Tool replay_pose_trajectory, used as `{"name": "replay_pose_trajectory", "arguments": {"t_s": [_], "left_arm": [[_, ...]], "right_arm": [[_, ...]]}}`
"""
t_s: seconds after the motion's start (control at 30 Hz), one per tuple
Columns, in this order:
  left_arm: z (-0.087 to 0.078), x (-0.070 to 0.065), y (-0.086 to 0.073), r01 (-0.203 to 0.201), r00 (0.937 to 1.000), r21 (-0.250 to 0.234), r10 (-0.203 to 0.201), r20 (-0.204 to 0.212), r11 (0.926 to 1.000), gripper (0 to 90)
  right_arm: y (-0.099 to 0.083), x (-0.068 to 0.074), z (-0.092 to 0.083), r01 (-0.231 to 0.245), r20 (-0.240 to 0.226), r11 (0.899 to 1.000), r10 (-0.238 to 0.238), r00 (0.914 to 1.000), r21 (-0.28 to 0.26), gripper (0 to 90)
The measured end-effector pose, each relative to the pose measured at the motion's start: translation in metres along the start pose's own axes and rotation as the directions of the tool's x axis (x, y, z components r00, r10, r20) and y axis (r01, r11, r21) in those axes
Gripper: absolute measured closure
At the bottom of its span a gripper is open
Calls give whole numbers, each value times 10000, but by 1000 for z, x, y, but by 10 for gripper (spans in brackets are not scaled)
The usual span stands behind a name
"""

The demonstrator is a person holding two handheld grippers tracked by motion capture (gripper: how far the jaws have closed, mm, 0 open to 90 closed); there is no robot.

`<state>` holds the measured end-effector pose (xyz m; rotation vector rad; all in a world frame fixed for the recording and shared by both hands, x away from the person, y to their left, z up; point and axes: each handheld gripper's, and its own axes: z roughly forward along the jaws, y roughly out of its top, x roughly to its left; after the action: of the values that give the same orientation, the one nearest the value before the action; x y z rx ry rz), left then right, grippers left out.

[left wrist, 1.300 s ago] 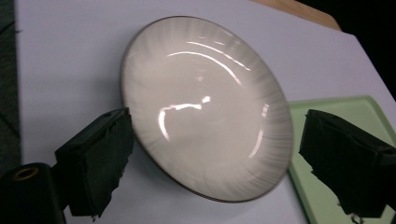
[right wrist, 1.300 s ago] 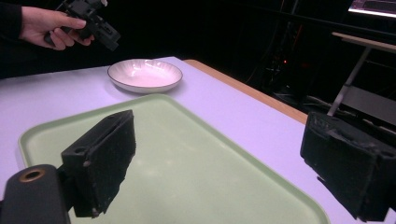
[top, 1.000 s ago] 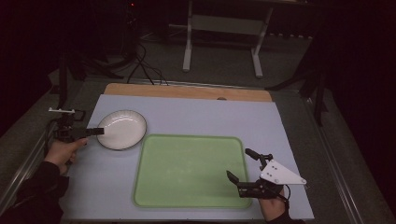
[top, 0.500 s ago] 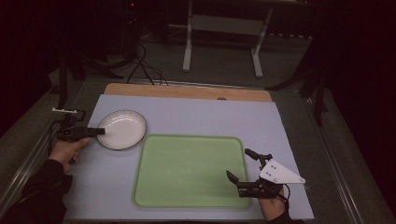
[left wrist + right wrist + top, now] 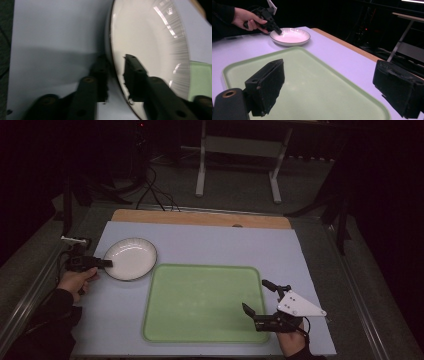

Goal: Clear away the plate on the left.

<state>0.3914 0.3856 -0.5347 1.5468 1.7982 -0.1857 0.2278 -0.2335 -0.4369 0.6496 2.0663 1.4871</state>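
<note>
A white plate (image 5: pixel 130 259) with a ribbed rim lies on the lilac table top at the left. My left gripper (image 5: pixel 106 263) reaches its left edge. In the left gripper view one jaw stands outside the rim and the other inside the plate (image 5: pixel 150 42). The jaws have just been closing, and the left gripper (image 5: pixel 114 58) now pinches the rim. A green tray (image 5: pixel 200 300) lies in the middle. My right gripper (image 5: pixel 255 295) rests open at the tray's right front corner, with nothing between its jaws (image 5: pixel 328 72). The right gripper view shows the plate (image 5: pixel 290 37) and left gripper (image 5: pixel 277 30) farther off.
A wooden strip (image 5: pixel 200 218) runs along the table's far edge. Beyond it stand a metal stand (image 5: pixel 237 150) and cables on the dark floor. The table top (image 5: pixel 240 245) is bare behind the tray.
The left gripper has sunk slightly at the plate's edge and its jaws have narrowed onto the rim. The right gripper and the tray have stayed put.
</note>
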Motion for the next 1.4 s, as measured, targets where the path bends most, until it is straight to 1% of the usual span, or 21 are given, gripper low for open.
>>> {"name": "replay_pose_trajectory", "arguments": {"t_s": [0.17, 0.2, 0.27, 0.4, 0.47, 0.5, 0.53, 0.57, 0.63, 0.67, 0.7, 0.83, 0.93, 1.07, 1.1, 1.17, 1.2, 1.23, 1.33, 1.37, 1.4], "left_arm": [[1, 2, 0, 72, 9999, 43, -73, 139, 10000, 774], [1, 3, 0, 188, 9995, 44, -190, 271, 9998, 777], [1, 3, 1, 252, 9994, 122, -255, 253, 9996, 781], [1, 3, 3, 584, 9979, 201, -589, 269, 9981, 795], [2, 3, 3, 737, 9969, 116, -740, 278, 9972, 803], [2, 3, 3, 737, 9969, 116, -740, 278, 9972, 808], [2, 3, 3, 920, 9952, 31, -920, 344, 9958, 814], [2, 3, 3, 920, 9952, 31, -920, 344, 9958, 819], [2, 1, 4, 1226, 9916, -147, -1218, 440, 9923, 831], [2, 1, 4, 1226, 9916, -147, -1218, 440, 9923, 835], [2, 2, 4, 1377, 9894, -263, -1363, 509, 9901, 839], [0, 1, 4, 1548, 9872, -424, -1528, 460, 9870, 846], [-5, -1, 4, 1569, 9873, -628, -1550, 338, 9856, 845], [-10, -1, 4, 1570, 9873, -682, -1548, 358, 9852, 840], [-13, -2, 4, 1495, 9883, -656, -1471, 394, 9866, 841], [-15, -2, 4, 1498, 9884, -760, -1473, 375, 9858, 842], [-19, -3, 5, 1514, 9878, -778, -1480, 479, 9854, 841], [-19, -3, 5, 1514, 9878, -778, -1480, 479, 9854, 842], [-23, -8, 5, 1386, 9895, -779, -1347, 533, 9873, 842], [-25, -13, 5, 1213, 9912, -738, -1168, 628, 9899, 841], [-27, -16, 5, 1155, 9920, -766, -1110, 606, 9903, 841]], "right_arm": [[0, -1, -1, -139, -24, 9999, 139, 9999, -66, 102], [0, -2, 0, -178, -42, 9998, 178, 9998, -59, 102], [-1, -2, 0, -139, -35, 9999, 139, 9999, -56, 102], [-1, -1, 0, -164, -44, 9999, 163, 9999, -37, 102], [-1, -1, 0, -161, -37, 9999, 161, 9999, -44, 102], [-1, -1, 0, -161, -37, 9999, 161, 9999, -44, 102], [-1, -2, 0, -163, -28, 9999, 162, 9999, -47, 102], [-1, -2, 0, -163, -28, 9999, 162, 9999, -47, 102], [-1, -2, 0, -166, -18, 9998, 166, 9999, -58, 102], [-1, -2, 0, -166, -18, 9998, 166, 9999, -58, 102], [-1, -2, 0, -192, -11, 9998, 192, 9998, -50, 102], [-1, -2, 0, -205, 24, 9998, 205, 9998, -76, 102], [-1, -2, 0, -225, 30, 9997, 225, 9997, -75, 102], [-1, -2, 1, -219, 26, 9997, 219, 9998, -85, 102], [-1, -2, 1, -206, 18, 9997, 206, 9998, -103, 102], [-1, -3, 1, -218, 23, 9997, 218, 9998, -111, 102], [-1, -3, 1, -225, 29, 9997, 225, 9997, -119, 102], [-1, -3, 1, -225, 29, 9997, 225, 9997, -119, 102], [-1, -3, 0, -232, 21, 9996, 232, 9997, -131, 102], [-1, -3, 0, -231, 27, 9996, 231, 9997, -145, 102], [-1, -3, 0, -254, 38, 9996, 254, 9997, -154, 102]]}}
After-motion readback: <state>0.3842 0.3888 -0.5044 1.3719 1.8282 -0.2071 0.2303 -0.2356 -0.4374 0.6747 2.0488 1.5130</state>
